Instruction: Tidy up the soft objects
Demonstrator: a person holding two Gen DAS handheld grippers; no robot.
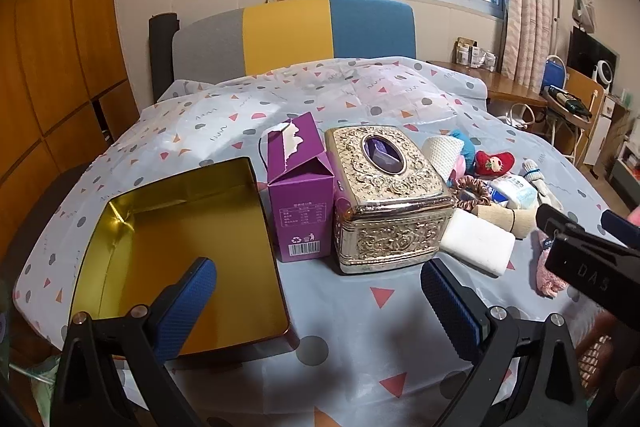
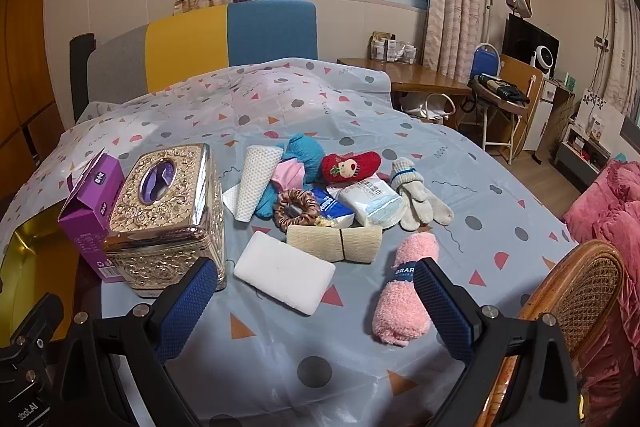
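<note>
Soft things lie in a heap on the patterned tablecloth: a white sponge block, a rolled pink fuzzy sock, a beige cloth roll, a brown scrunchie, white gloves, a red plush, tissue packs and a white mesh roll. My right gripper is open, low over the cloth between sponge and sock. My left gripper is open, hovering near the empty gold tin tray. The right gripper's black body shows at the left view's right edge.
An ornate gold tissue box and an opened purple carton stand between the tray and the heap. A wicker chair back is at the table's right edge. A colour-block chair stands behind the table.
</note>
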